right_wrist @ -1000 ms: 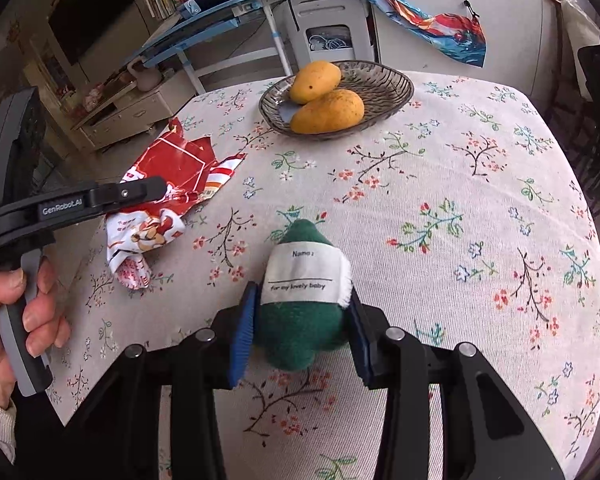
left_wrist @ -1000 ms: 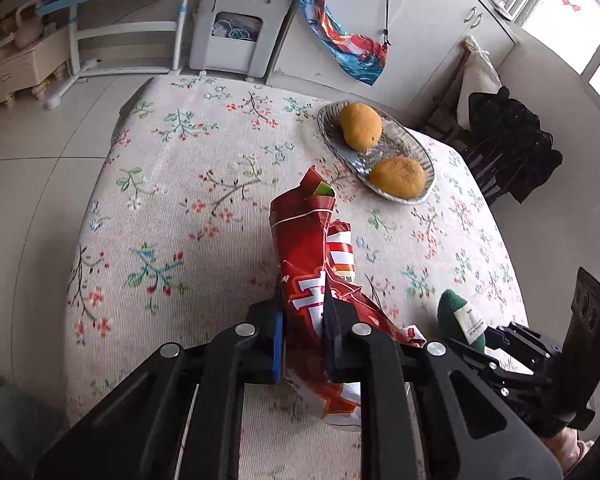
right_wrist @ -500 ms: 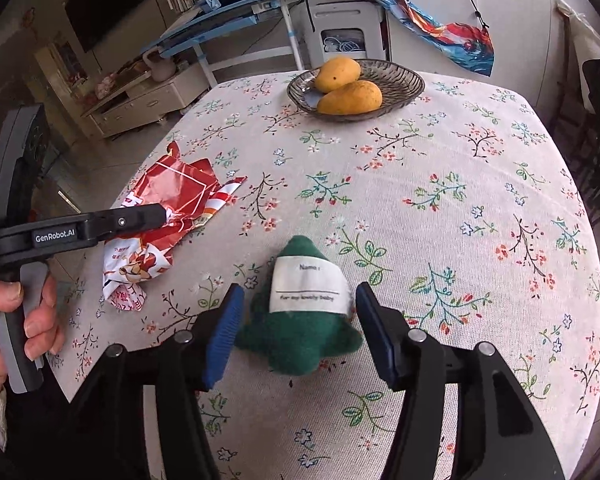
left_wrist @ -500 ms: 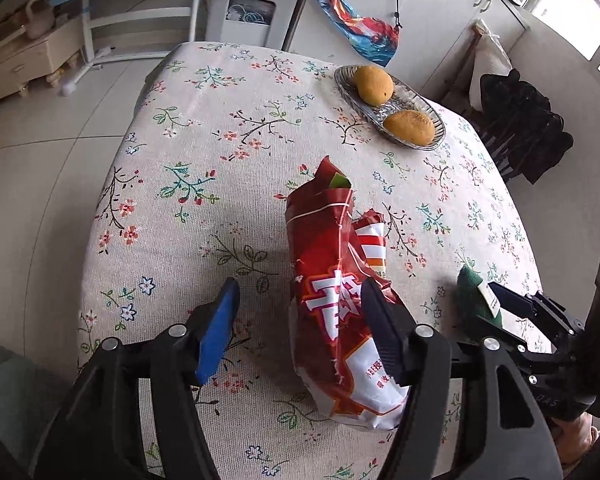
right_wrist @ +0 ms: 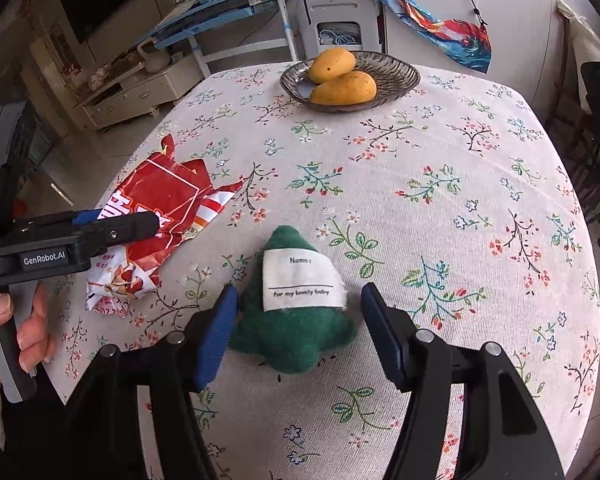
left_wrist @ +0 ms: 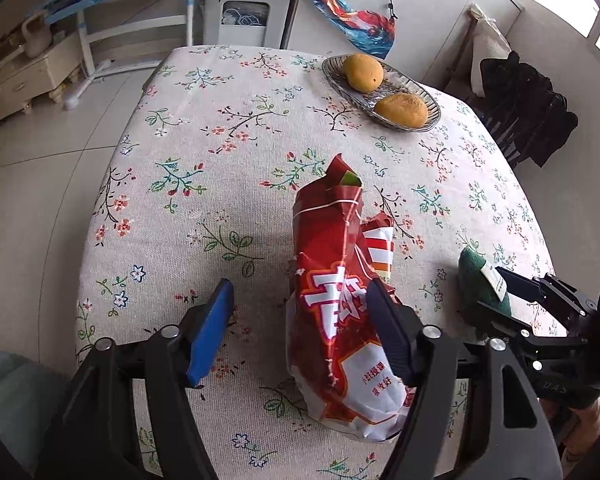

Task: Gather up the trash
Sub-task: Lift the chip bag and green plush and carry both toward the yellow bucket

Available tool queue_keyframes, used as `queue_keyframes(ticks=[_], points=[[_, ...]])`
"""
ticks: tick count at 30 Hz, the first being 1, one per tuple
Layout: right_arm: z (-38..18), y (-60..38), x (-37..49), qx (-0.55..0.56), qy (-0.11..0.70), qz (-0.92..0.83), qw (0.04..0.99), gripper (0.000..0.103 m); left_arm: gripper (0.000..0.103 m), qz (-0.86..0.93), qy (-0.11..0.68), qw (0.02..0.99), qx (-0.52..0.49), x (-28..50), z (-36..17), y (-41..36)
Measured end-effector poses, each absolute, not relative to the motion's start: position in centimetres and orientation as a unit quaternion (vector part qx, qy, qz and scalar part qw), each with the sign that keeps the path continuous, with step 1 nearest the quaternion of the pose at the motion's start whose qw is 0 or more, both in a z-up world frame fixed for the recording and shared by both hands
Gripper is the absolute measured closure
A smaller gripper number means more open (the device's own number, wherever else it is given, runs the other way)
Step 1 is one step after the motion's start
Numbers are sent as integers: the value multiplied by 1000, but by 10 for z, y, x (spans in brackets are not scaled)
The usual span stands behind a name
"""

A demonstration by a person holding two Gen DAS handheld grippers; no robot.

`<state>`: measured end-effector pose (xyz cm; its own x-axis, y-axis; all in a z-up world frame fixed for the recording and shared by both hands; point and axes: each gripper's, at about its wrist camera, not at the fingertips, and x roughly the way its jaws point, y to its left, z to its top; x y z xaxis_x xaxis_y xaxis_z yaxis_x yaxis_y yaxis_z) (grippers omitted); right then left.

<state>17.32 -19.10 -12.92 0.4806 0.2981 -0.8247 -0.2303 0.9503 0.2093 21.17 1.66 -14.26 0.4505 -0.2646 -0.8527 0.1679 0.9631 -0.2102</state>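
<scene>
Hidden behind your left gripper: your left gripper (left_wrist: 300, 328) covers part of the red snack bag (left_wrist: 336, 320); its right finger crosses the printed lettering, and the small print low on the bag is too fine to read.
Left hand: in the right wrist view your hand (right_wrist: 4, 332) is cut off by the frame edge, wrapped round the grey handle.
Left claw: the jaws stand apart and are closing a little; the bag lies between them, close against the right pad and well clear of the left one. Whether the right pad touches the bag, you cannot tell. Nothing is gripped.
Trash: the red snack bag lies crumpled on the floral tablecloth (left_wrist: 204, 184), near the table's near-left edge.
Green felt toy (right_wrist: 292, 312): it sits on the cloth just right of the bag, with a white label sewn on reading "for my lovely baby".
Right claw: your right gripper (right_wrist: 296, 332) is spread wide with the toy between the pads; the left pad is close beside it, the right pad apart. It holds nothing.
Container: the woven dish (right_wrist: 396, 76) stands at the far side of the table and holds two mangoes (right_wrist: 342, 88), lying against each other.
Around the table: a white appliance and a blue-framed rack stand beyond the far edge, a colourful cloth (left_wrist: 348, 24) hangs on the cabinet, and dark clothing is piled at the right.
</scene>
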Motion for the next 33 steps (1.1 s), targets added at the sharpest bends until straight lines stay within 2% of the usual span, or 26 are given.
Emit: queue_keyframes(ticks=[1, 2, 3, 5, 7, 12, 13, 15, 17, 20, 23, 27, 28, 29, 31, 33], points=[[-129, -191, 172, 33, 486, 153, 860, 43, 64, -135, 507, 850, -47, 210, -142, 15], [-129, -191, 172, 31, 485, 153, 860, 50, 71, -141, 507, 849, -47, 208, -142, 13], [-129, -190, 170, 31, 485, 154, 860, 52, 73, -141, 501, 853, -42, 205, -140, 12], [-129, -192, 167, 35, 482, 155, 862, 60, 85, -139, 483, 864, -20, 197, -134, 7], [-128, -196, 165, 46, 479, 153, 863, 62, 88, -140, 472, 870, -11, 189, -129, 5], [-127, -197, 152, 61, 474, 149, 866, 62, 88, -134, 468, 874, -10, 176, -130, 7], [-129, -197, 150, 63, 474, 149, 866, 61, 87, -133, 468, 874, -11, 175, -130, 8], [-129, -196, 147, 59, 472, 149, 867, 59, 79, -127, 473, 872, -12, 175, -132, 8], [-128, -195, 146, 56, 469, 147, 869, 54, 62, -119, 476, 871, -10, 176, -134, 9], [-128, -195, 146, 55, 469, 142, 870, 50, 45, -109, 480, 870, -3, 176, -135, 9], [-129, -194, 147, 51, 470, 141, 870, 48, 35, -101, 485, 869, -2, 176, -138, 9], [-129, -192, 148, 42, 469, 140, 871, 48, 35, -108, 485, 868, -3, 174, -141, 5], [-130, -192, 148, 40, 469, 139, 871, 48, 42, -117, 484, 867, -2, 173, -141, 3], [-130, -192, 148, 38, 468, 139, 872, 51, 56, -129, 484, 866, 0, 171, -142, 0], [-130, -191, 148, 35, 467, 142, 872, 56, 72, -145, 478, 866, 11, 168, -141, -8], [-130, -191, 147, 34, 464, 141, 874, 58, 79, -151, 467, 871, 28, 163, -138, -14]])
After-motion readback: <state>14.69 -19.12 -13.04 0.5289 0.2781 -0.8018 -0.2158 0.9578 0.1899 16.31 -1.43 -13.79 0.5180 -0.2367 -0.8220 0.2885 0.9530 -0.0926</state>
